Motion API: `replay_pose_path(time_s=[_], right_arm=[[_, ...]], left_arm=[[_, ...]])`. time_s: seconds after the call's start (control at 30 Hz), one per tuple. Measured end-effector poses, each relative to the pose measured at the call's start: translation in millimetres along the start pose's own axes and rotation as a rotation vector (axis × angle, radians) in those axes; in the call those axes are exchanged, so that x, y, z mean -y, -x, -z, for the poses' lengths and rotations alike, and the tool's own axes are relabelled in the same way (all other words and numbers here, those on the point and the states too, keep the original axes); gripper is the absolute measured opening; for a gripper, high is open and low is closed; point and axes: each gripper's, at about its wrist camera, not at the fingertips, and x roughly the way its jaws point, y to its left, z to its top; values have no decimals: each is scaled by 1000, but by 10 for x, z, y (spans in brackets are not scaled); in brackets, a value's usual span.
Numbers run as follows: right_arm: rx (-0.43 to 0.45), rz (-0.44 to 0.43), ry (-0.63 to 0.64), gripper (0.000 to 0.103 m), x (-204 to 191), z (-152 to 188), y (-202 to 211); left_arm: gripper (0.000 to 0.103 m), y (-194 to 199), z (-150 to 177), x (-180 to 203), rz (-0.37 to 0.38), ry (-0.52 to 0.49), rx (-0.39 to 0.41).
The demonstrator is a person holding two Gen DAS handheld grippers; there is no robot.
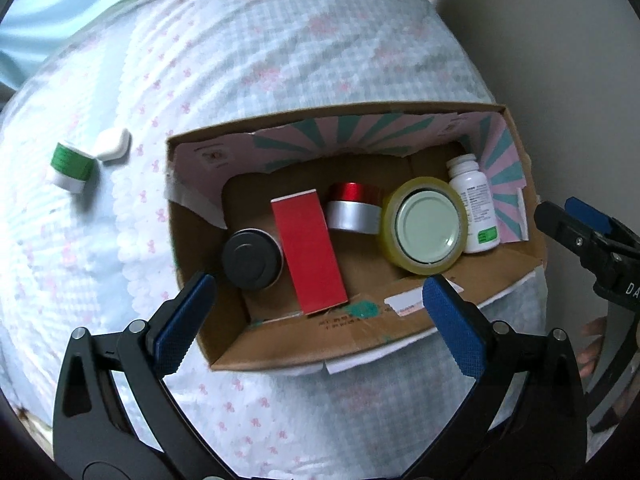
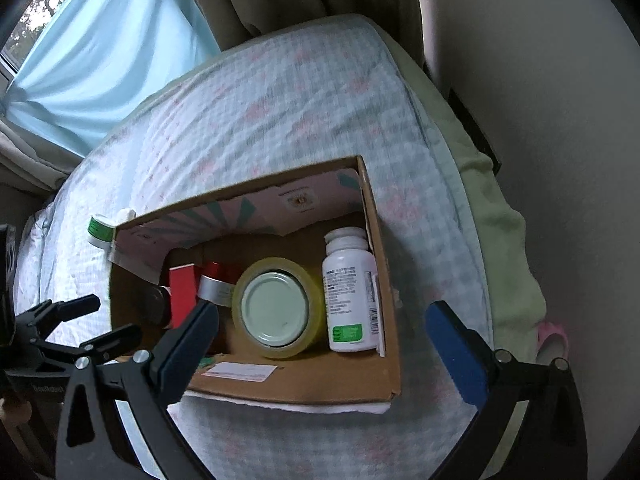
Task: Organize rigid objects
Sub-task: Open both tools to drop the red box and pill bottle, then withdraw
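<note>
While the left gripper [image 1: 318, 320] hangs spread and empty over the cardboard box [image 1: 360, 332], the green-banded jar [image 1: 71, 165] and white case [image 1: 113, 144] lie outside on the bedspread [image 1: 248, 60], well off to its left; the jar is tipped, cap end nearer. From the right wrist, the right gripper [image 2: 320, 336] gapes empty over the box's bottle [image 2: 350, 292], the jar beyond the far-left corner, so the left hand looks nearer.

Both wrist cams above, sharing cardboard box [image 1: 352, 332] [image 2: 304, 384] w/ contents
</note>
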Motion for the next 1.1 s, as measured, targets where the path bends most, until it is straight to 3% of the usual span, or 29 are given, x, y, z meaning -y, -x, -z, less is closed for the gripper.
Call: replay_pose_path(time_s=[0.17,0.53,0.83,1.1], right_arm=[[-25,5,2,103,-122,20,195],[19,25,85,103,-639,141,749],[68,71,176,103,-1289,354,1058],[102,89,180,103,-2026,534,1222]], left_arm=[[103,308,114,-70,-2,8,38],[103,1190,640,-557,-35,60,147],[103,1652,1062,-1132,-70,75,225],[103,1998,1267,-1774,-47,56,283]])
